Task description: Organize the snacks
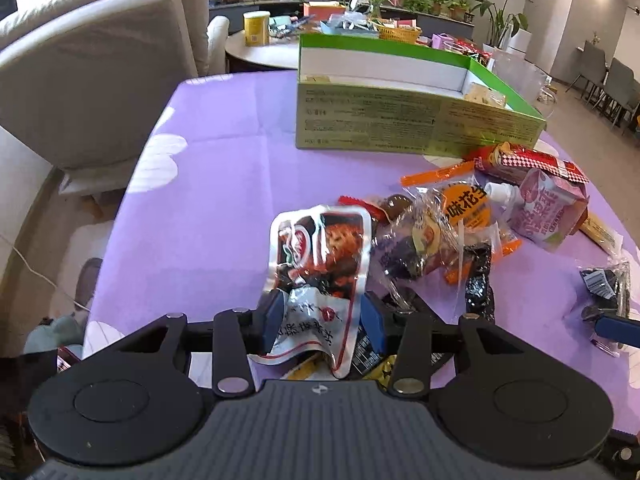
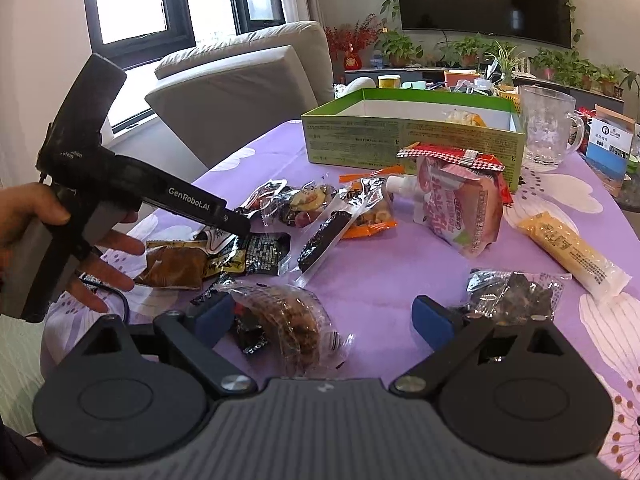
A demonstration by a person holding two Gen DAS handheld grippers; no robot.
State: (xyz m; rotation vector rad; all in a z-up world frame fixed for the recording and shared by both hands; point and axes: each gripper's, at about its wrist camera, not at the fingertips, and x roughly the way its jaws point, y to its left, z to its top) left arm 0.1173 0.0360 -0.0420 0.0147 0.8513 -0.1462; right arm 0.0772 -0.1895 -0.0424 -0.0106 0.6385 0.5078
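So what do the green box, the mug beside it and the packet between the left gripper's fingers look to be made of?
Green box: printed cardboard, matte, with a plain white inside and crisp folded edges.
Mug: clear glass or hard plastic, since it is see-through with a textured wall; which one is unclear.
Packet at the left gripper: glossy foil-laminate film, silvery at its sealed rim, crinkled and catching bright glare.

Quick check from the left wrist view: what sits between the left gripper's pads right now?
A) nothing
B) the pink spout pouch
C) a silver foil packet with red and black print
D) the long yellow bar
C: the silver foil packet stands between the left gripper pads, while the pink pouch lies farther off near the green box.
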